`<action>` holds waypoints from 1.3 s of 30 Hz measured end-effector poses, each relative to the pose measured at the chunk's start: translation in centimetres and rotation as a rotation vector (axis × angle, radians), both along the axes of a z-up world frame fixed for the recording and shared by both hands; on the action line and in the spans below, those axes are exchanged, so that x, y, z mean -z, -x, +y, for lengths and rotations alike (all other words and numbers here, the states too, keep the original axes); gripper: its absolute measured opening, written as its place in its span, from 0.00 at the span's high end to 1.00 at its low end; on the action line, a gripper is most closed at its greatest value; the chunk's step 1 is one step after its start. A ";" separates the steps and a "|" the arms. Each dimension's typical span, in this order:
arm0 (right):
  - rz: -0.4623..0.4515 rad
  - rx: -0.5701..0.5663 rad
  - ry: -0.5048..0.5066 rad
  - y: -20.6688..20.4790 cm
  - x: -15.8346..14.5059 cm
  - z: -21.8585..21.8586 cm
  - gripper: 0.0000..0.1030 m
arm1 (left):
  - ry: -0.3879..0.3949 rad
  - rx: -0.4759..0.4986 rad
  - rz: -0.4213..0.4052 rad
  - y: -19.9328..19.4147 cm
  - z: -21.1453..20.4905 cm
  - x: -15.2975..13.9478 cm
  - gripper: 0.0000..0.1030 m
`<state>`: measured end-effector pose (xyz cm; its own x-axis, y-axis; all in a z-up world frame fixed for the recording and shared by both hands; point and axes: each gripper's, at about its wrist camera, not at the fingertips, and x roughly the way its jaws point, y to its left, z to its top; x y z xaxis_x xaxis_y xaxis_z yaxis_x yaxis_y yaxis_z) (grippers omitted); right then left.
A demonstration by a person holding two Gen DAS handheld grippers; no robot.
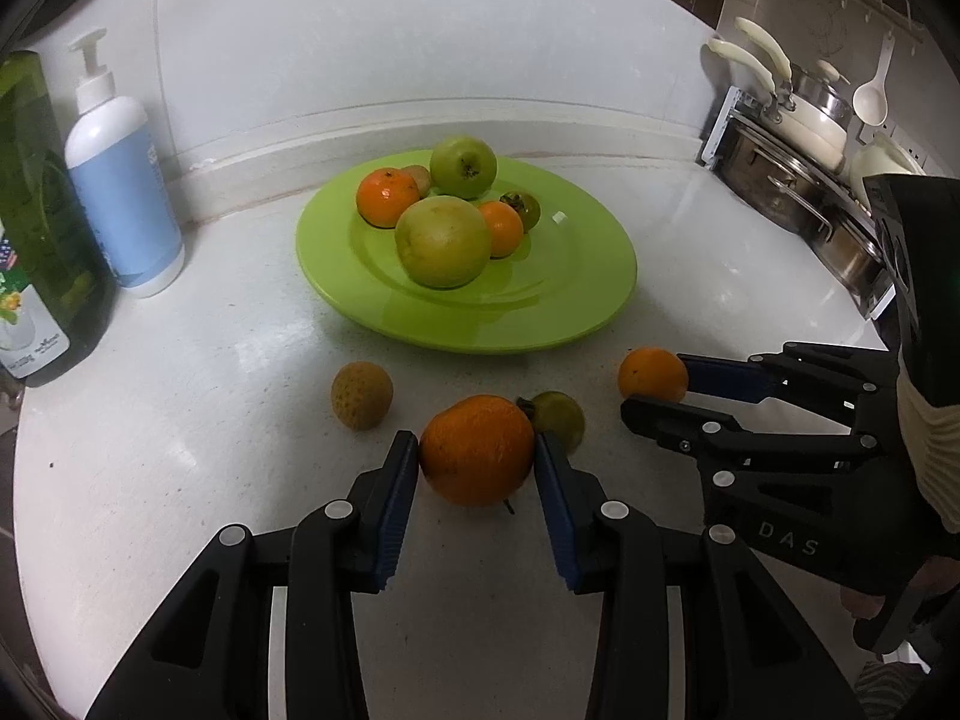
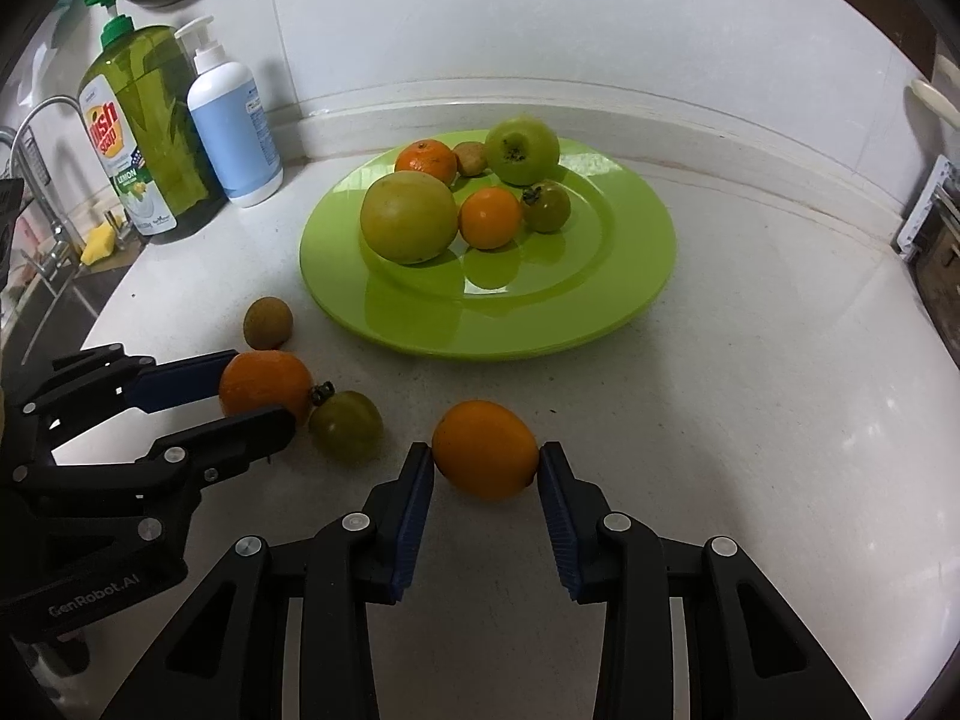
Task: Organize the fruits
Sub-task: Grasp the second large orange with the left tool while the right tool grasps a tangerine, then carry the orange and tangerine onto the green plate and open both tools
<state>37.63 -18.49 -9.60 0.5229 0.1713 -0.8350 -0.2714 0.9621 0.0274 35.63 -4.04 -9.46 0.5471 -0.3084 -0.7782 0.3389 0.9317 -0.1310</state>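
Observation:
A green plate (image 1: 336,276) (image 2: 630,300) holds several fruits: a large yellow-green fruit (image 1: 443,242) (image 2: 409,217), a green apple (image 1: 463,167) (image 2: 522,149), oranges and a greenish persimmon. My left gripper (image 1: 476,450) (image 2: 255,387) is shut on a large orange (image 1: 476,450) (image 2: 264,384) resting on the counter. My right gripper (image 2: 486,457) (image 1: 654,381) is shut on a smaller orange (image 2: 485,449) (image 1: 653,373), also on the counter. A green persimmon (image 1: 559,419) (image 2: 347,425) lies between them. A brown round fruit (image 1: 362,395) (image 2: 268,323) lies to the left.
A blue-and-white pump bottle (image 1: 123,180) (image 2: 234,120) and a green dish soap bottle (image 1: 36,228) (image 2: 147,126) stand at the back left. Pots on a rack (image 1: 804,138) stand at the right. A sink tap (image 2: 36,138) is at the far left.

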 end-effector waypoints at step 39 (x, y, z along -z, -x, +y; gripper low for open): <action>-0.184 0.056 -0.023 -4.3 -8.1 -1.8 0.64 | 0.004 -0.003 -0.162 -5.7 -2.3 -7.6 0.62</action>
<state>41.94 -20.28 -1.54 0.6753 0.1555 -0.7209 -0.2203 0.9754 0.0041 41.38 -6.36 -1.83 0.6660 -0.3094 -0.6788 0.3530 0.9323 -0.0785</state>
